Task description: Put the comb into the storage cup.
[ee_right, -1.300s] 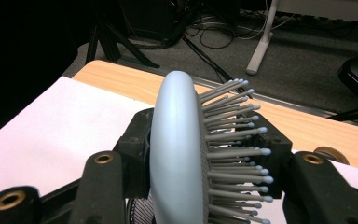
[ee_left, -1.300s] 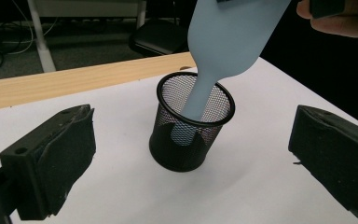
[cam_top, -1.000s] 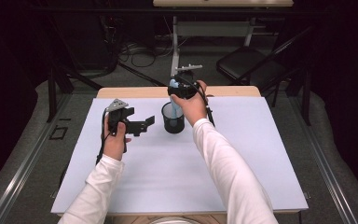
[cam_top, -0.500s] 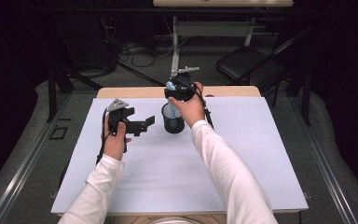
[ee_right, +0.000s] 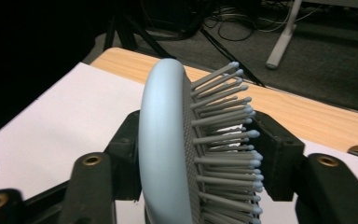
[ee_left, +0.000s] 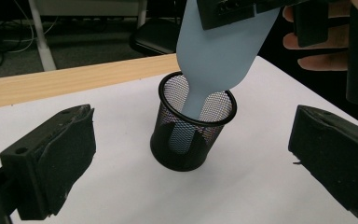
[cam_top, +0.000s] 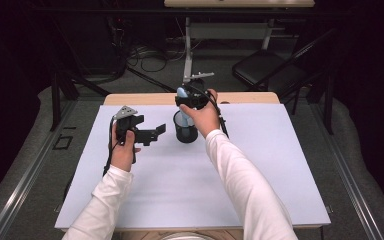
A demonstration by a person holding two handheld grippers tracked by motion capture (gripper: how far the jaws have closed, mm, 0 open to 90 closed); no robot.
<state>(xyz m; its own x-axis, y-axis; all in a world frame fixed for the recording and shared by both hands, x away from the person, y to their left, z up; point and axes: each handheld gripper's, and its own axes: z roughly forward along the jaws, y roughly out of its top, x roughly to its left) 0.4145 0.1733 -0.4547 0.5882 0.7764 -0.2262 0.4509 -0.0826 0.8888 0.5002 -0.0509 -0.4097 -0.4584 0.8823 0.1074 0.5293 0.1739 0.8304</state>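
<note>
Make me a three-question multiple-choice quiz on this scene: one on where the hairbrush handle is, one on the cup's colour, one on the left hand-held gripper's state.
1. Where is the hairbrush handle?
A. inside the mesh cup
B. flat on the table
C. on the floor

2. What colour is the mesh cup?
A. white
B. black
C. red

3. The left hand-held gripper is:
A. shut on the cup
B. shut on the brush
C. open, holding nothing

Answers: 1 A, the handle dips past the rim; 2 B, its wire mesh is black; 3 C, its jaws stand wide apart beside the cup.
</note>
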